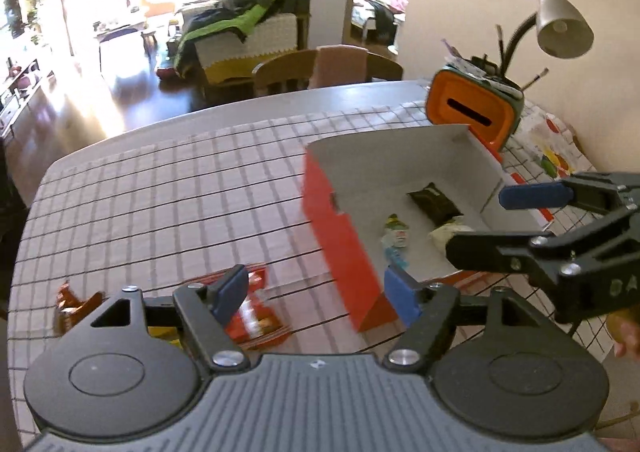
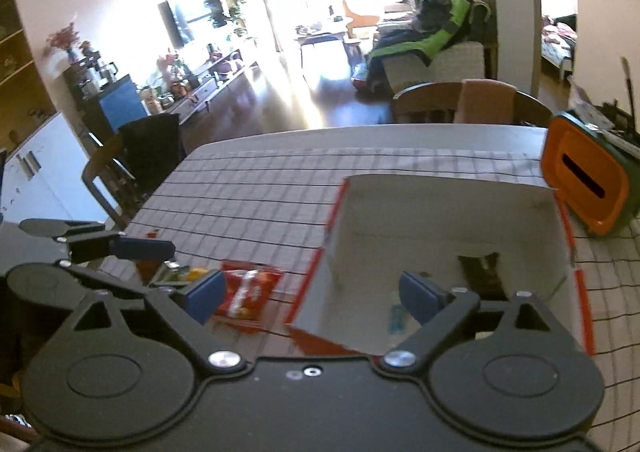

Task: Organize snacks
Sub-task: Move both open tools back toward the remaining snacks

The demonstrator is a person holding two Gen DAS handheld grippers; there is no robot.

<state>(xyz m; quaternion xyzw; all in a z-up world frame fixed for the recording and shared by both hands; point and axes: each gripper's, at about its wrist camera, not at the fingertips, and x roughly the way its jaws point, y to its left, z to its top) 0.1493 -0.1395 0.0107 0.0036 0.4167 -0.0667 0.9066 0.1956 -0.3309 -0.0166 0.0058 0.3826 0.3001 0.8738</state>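
A red cardboard box (image 1: 340, 240) with a white inside stands open on the checked tablecloth; it also shows in the right wrist view (image 2: 440, 219). Inside lie a dark packet (image 1: 434, 201), a small blue-green packet (image 1: 394, 238) and a pale packet (image 1: 448, 234). A red snack bag (image 1: 256, 316) lies on the cloth left of the box, also in the right wrist view (image 2: 248, 290). My left gripper (image 1: 316, 298) is open and empty above the bag and the box's near corner. My right gripper (image 2: 314, 292) is open and empty over the box's near edge.
An orange-brown wrapper (image 1: 70, 302) and a yellow packet (image 2: 180, 276) lie at the left. An orange container (image 1: 472, 109) with pens and a desk lamp (image 1: 560, 23) stand at the back right. Wooden chairs (image 1: 320, 69) stand at the far table edge.
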